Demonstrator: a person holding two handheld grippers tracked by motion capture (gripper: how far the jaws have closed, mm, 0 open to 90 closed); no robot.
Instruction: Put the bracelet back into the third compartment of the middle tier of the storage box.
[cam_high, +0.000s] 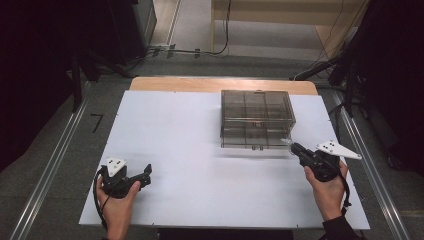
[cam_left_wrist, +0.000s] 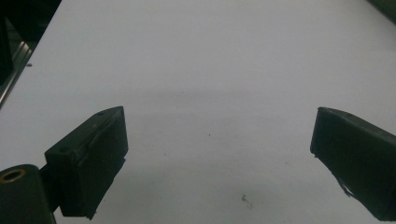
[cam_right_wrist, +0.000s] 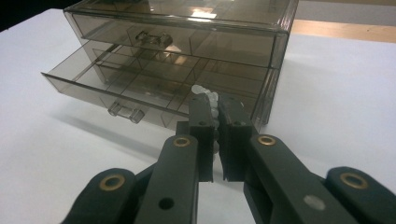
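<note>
Smoke-tinted clear plastic forms the drawer box (cam_high: 257, 119), which in the high view stands on the far right part of the white desk (cam_high: 190, 150). Your left tool (cam_high: 142, 179) rests low at the near left, well apart from the box, with your left hand (cam_high: 117, 200) around its body. Your right tool (cam_high: 290, 145) points at the box's near right corner, held by your right hand (cam_high: 327, 192), and a pale item shows at its tip.

In the left gripper view, your left tool (cam_left_wrist: 219, 140) has its jaws spread wide over bare desk surface (cam_left_wrist: 210, 70), with nothing between them.

In the right gripper view, your right tool (cam_right_wrist: 215, 114) is clamped on a translucent whitish ribbed piece (cam_right_wrist: 208, 95); what the piece is cannot be told. Just beyond it, the box (cam_right_wrist: 187, 37) has its upper drawer (cam_right_wrist: 154, 39) shut and its lower drawer (cam_right_wrist: 140, 86) pulled partly out, showing divided compartments. The tip sits close to the lower drawer's right end.
</note>
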